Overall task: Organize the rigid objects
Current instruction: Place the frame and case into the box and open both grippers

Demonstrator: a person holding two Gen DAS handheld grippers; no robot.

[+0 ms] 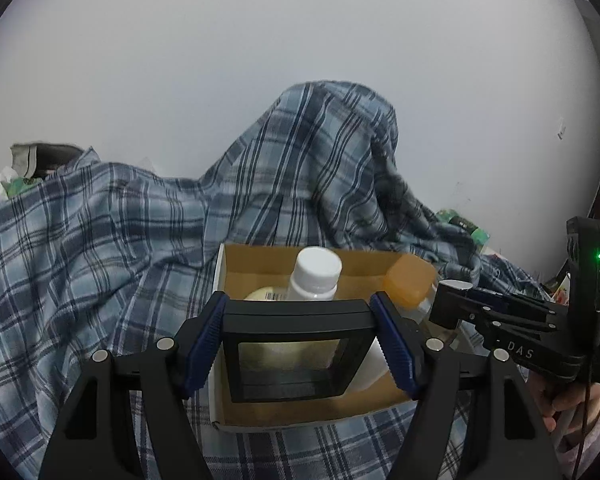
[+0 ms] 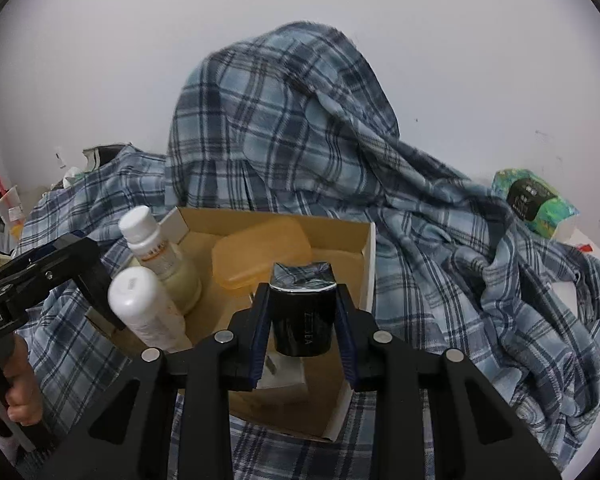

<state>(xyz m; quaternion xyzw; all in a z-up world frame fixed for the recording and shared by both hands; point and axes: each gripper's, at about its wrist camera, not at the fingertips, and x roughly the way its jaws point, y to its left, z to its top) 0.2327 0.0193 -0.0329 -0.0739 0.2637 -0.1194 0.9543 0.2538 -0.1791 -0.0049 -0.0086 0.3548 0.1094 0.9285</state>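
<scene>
A cardboard box (image 1: 256, 256) (image 2: 276, 216) lies on a blue plaid cloth. In it stand two white-capped bottles (image 2: 152, 248) (image 2: 144, 312), one also in the left wrist view (image 1: 314, 276), and an orange plastic case (image 2: 260, 256) (image 1: 410, 282). My left gripper (image 1: 298, 344) is shut on a black square frame case (image 1: 288, 352) and holds it over the box. My right gripper (image 2: 302, 320) is shut on a black jar (image 2: 302, 316) with a shiny lid, over the box's right part. Each gripper shows in the other's view, the right one (image 1: 496, 316) and the left one (image 2: 40, 276).
The plaid cloth (image 1: 100, 240) (image 2: 440, 240) covers the surface and rises in a hump against the white wall behind the box. A green packet (image 2: 534, 200) lies at the right. Clutter, including a cup (image 2: 10, 204), sits at the far left.
</scene>
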